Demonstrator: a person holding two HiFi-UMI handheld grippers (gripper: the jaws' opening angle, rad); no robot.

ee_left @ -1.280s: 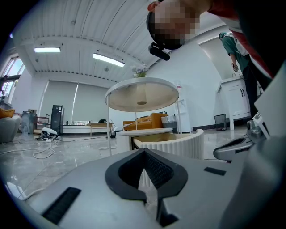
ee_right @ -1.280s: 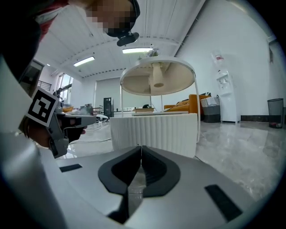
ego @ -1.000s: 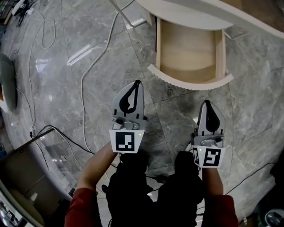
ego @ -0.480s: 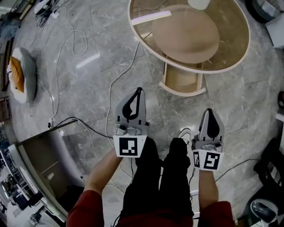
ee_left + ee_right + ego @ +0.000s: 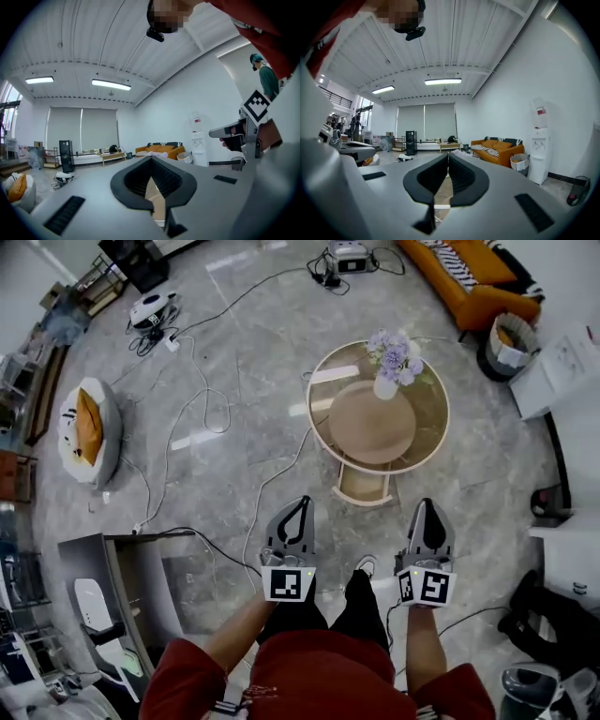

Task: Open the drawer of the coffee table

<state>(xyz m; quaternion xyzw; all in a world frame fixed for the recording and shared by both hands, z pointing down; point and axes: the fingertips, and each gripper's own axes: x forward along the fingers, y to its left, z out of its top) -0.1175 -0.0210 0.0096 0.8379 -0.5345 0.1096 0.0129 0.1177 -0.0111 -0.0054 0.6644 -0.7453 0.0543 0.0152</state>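
The left gripper (image 5: 300, 502) has its jaws closed tip to tip with nothing between them. The right gripper (image 5: 424, 504) is closed the same way. Both point level across the room, side by side, well apart from the coffee table (image 5: 312, 411) ahead. Its drawer (image 5: 364, 485) stands pulled out toward the person, with bare pale wood inside. On the tabletop a white vase (image 5: 385, 387) holds lilac flowers (image 5: 395, 352).
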